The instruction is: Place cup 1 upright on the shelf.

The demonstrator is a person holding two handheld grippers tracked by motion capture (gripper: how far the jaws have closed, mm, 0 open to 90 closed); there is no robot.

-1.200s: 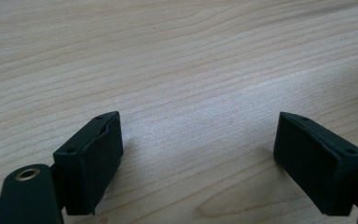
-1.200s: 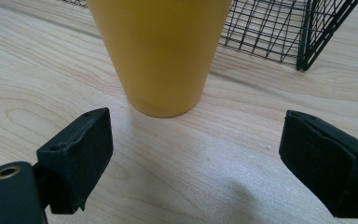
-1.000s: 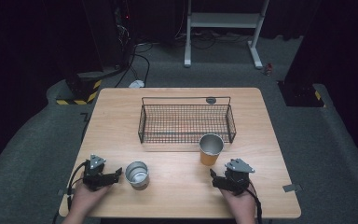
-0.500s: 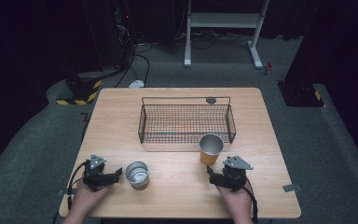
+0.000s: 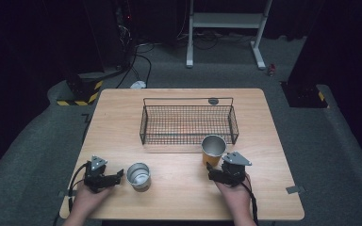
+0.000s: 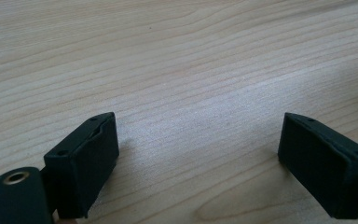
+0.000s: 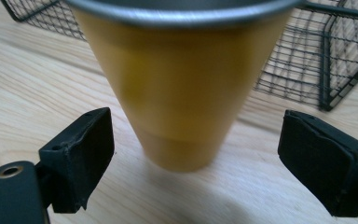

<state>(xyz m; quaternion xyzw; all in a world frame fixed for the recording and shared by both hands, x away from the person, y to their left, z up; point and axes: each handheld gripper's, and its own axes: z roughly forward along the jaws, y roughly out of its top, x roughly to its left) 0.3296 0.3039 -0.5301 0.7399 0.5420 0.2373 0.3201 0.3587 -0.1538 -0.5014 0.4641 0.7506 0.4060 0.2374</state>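
A yellow cup with a metal rim [image 5: 213, 149] stands upright just in front of the wire basket [image 5: 188, 123]. My right gripper [image 5: 211, 169] sits right behind the yellow cup [image 7: 182, 93], jaws open, with the cup's base just ahead of the gap and no pad touching it; the right gripper [image 7: 196, 135] rests low over the wood. A silver cup [image 5: 138, 175] stands upright near the front left. My left gripper [image 5: 119, 174] lies beside it on the left, pointing at it. The left gripper [image 6: 198, 135] is open over bare wood.
The black wire basket [image 7: 307, 60] stands in the middle of the wooden table [image 5: 122, 122], close behind the yellow cup. A small dark round thing [image 5: 213, 100] lies behind the basket. Beyond the table are a grey floor, cables and a white stand.
My right gripper has edged a little forward toward the yellow cup. The left gripper and both cups have stayed put.
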